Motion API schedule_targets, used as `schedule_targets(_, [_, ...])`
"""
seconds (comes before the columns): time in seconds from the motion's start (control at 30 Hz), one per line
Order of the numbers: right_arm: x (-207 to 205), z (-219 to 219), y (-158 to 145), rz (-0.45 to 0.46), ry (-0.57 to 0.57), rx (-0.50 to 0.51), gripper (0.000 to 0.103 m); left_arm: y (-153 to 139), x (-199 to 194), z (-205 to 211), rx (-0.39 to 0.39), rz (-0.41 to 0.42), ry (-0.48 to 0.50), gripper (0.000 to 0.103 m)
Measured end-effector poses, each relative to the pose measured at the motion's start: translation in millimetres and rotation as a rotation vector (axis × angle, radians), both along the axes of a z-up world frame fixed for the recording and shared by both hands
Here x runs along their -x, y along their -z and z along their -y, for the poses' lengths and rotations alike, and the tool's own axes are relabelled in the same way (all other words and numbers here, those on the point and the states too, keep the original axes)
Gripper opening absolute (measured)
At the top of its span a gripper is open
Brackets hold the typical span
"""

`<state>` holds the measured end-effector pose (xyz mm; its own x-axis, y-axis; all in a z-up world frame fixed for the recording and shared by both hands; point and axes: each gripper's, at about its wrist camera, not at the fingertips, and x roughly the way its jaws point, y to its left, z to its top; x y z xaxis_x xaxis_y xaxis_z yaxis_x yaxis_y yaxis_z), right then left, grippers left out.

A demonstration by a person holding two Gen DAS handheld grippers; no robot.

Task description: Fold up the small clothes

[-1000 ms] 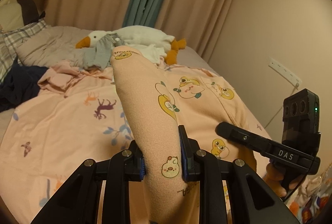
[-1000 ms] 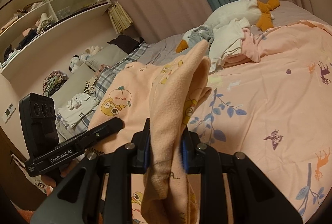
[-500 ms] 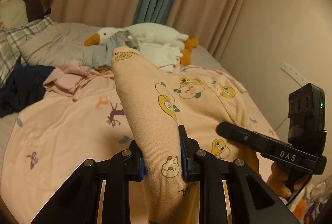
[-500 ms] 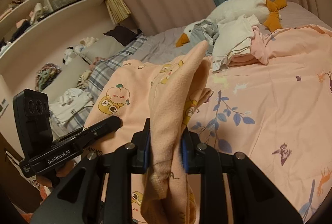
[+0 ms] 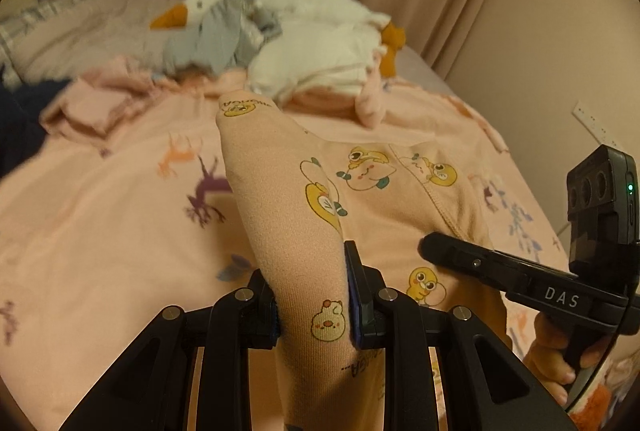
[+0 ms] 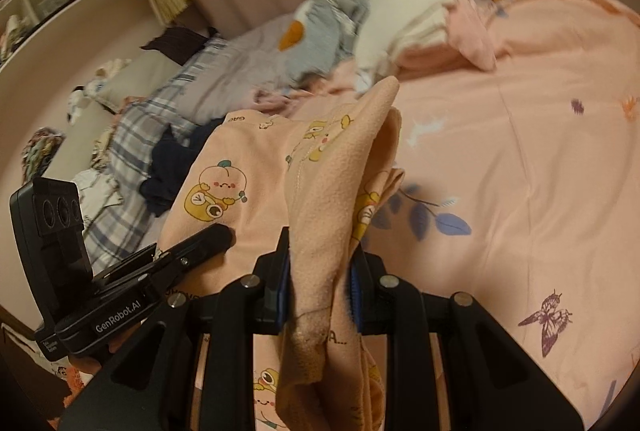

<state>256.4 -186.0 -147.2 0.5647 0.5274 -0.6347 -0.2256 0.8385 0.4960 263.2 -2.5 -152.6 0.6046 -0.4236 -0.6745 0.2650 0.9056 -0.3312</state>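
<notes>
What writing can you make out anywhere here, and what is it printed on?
"DAS": on the right gripper, seen from the left wrist.
"GenRobot.AI": on the left gripper, seen from the right wrist; the small label below it is too small to read.
Lettering on the peach cartoon-print garment: upside down, only partly legible.

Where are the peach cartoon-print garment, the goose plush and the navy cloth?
peach cartoon-print garment (image 5: 288, 191), left wrist view, raised fold.
goose plush (image 5: 172, 17), left wrist view, orange beak.
navy cloth (image 6: 168, 167), right wrist view, crumpled middle.
</notes>
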Motion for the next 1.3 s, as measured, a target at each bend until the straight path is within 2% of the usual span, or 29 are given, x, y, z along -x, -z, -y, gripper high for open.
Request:
schedule_targets(0.07, [-12, 6, 18, -0.036, 0.007, -0.004, 0.025, 15, -9, 3, 0.014, -0.033, -0.001, 0.024])
schedule_targets(0.2, [-30, 16, 52, -0.093, 0.036, -0.015, 0.025, 48, -22, 12, -0.008, -0.084, 0.017, 0.024])
schedule_targets(0.3, [-36, 17, 77, -0.152, 0.036, -0.010, 0.025, 72, -25, 11, -0.014, -0.150, 0.015, 0.024])
schedule_targets(0.43, [-35, 18, 103, -0.207, 0.035, -0.015, 0.026, 87, -21, -2, 0.031, -0.184, -0.004, 0.027])
schedule_targets(0.53, [-33, 20, 106, -0.219, 0.044, -0.026, 0.028, 86, -21, -8, 0.036, -0.200, 0.000, 0.031])
schedule_targets(0.77, [-28, 23, 92, -0.221, 0.059, 0.072, 0.028, 63, -5, -21, -0.071, -0.175, -0.016, 0.031])
schedule_targets(0.87, [-17, 30, 73, -0.188, 0.081, 0.138, 0.027, 39, 10, -25, -0.163, -0.089, -0.061, 0.031])
schedule_targets(0.9, [-14, 32, 68, -0.174, 0.088, 0.149, 0.025, 29, 16, -26, -0.170, -0.062, -0.063, 0.031])
schedule_targets(1.0, [-3, 35, 45, -0.119, 0.081, 0.153, 0.019, 9, 30, -23, -0.117, -0.015, -0.023, 0.030])
schedule_targets(1.03, [1, 33, 38, -0.098, 0.070, 0.146, 0.018, 5, 35, -16, -0.126, 0.006, -0.010, 0.030])
schedule_targets(1.1, [8, 22, 28, -0.054, 0.043, 0.138, 0.017, 9, 39, -2, -0.176, 0.025, 0.000, 0.031])
schedule_targets(1.17, [10, 9, 30, -0.053, 0.008, 0.137, 0.015, 24, 41, 7, -0.191, -0.018, 0.021, 0.031])
schedule_targets(1.23, [15, -3, 42, -0.079, -0.018, 0.153, 0.015, 46, 44, 13, -0.185, -0.083, 0.045, 0.031])
schedule_targets(1.3, [19, -7, 65, -0.128, -0.029, 0.183, 0.014, 73, 52, 13, -0.249, -0.132, 0.028, 0.030])
